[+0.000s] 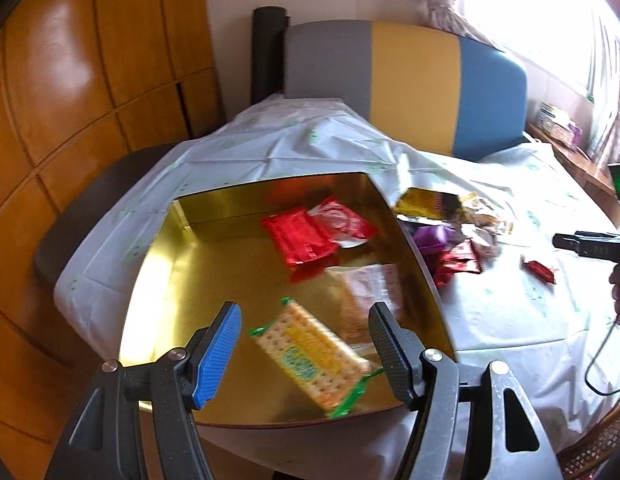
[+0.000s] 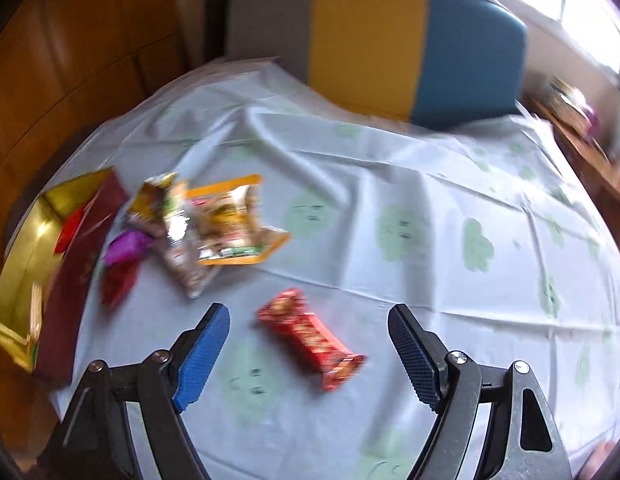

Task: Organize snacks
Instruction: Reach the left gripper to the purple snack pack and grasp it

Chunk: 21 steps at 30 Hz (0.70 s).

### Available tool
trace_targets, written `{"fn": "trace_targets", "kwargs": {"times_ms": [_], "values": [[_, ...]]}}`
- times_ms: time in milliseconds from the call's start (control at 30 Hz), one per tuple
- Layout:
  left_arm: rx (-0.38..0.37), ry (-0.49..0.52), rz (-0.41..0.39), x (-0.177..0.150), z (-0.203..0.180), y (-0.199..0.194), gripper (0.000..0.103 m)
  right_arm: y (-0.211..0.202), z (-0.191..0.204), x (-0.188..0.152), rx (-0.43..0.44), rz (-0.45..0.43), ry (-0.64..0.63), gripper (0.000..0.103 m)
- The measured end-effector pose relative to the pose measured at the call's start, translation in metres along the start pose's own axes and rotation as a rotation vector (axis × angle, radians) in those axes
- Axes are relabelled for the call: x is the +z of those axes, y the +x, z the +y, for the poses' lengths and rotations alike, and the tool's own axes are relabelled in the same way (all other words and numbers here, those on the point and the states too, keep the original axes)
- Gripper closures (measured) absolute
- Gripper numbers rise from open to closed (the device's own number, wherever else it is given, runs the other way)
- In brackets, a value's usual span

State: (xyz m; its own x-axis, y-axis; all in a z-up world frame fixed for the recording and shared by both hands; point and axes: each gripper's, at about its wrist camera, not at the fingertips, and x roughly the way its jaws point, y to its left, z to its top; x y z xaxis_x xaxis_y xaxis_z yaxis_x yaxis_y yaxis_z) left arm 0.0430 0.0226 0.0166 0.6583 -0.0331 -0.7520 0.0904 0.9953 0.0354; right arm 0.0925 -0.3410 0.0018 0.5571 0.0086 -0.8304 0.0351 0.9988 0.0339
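Note:
A gold-lined box (image 1: pixel 182 264) sits on the table and holds red packets (image 1: pixel 306 236), a clear-wrapped packet (image 1: pixel 369 292) and a green-edged cracker pack (image 1: pixel 313 352). My left gripper (image 1: pixel 306 332) is open above the box, with the cracker pack lying between its fingers, apart from both. My right gripper (image 2: pixel 310 332) is open over the tablecloth, with a red snack bar (image 2: pixel 310 336) lying between its fingers, untouched. A pile of loose snacks (image 2: pixel 206 220) lies beside the box's dark red wall (image 2: pixel 74 280). The pile also shows in the left wrist view (image 1: pixel 449 220).
A pale tablecloth (image 2: pixel 409 220) with green prints covers the table. A grey, yellow and blue chair back (image 1: pixel 409 88) stands behind it. Wooden cabinets (image 1: pixel 70 100) are at left. A shelf with items (image 1: pixel 561 128) is at far right. The right gripper's body (image 1: pixel 589 244) shows at the left wrist view's edge.

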Motion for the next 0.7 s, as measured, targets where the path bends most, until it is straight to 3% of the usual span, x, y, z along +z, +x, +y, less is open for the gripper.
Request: {"fn": "trace_targets", "kwargs": {"times_ms": [100, 167, 300, 467, 533, 633, 700], "values": [[-0.060, 0.053, 0.005, 0.008, -0.019, 0.000, 0.041, 0.003, -0.016, 0.003, 0.012, 0.009, 0.088, 0.021], [-0.136, 0.111, 0.016, 0.016, -0.038, 0.001, 0.053, 0.000, -0.019, 0.005, 0.030, -0.001, 0.112, 0.021], [-0.249, 0.201, 0.035, 0.033, -0.074, 0.009, 0.055, -0.005, -0.015, 0.007, 0.050, -0.013, 0.111, 0.018], [-0.298, 0.314, 0.108, 0.048, -0.117, 0.034, 0.055, -0.008, -0.010, 0.008, 0.075, -0.022, 0.103, 0.016], [-0.281, 0.359, 0.128, 0.051, -0.130, 0.044, 0.051, -0.009, -0.009, 0.008, 0.084, -0.025, 0.108, 0.015], [-0.273, 0.398, 0.168, 0.050, -0.145, 0.061, 0.035, -0.013, -0.010, 0.010, 0.096, -0.030, 0.120, 0.015], [-0.277, 0.412, 0.207, 0.051, -0.156, 0.076, 0.034, -0.014, -0.013, 0.011, 0.105, -0.035, 0.135, 0.015]]}}
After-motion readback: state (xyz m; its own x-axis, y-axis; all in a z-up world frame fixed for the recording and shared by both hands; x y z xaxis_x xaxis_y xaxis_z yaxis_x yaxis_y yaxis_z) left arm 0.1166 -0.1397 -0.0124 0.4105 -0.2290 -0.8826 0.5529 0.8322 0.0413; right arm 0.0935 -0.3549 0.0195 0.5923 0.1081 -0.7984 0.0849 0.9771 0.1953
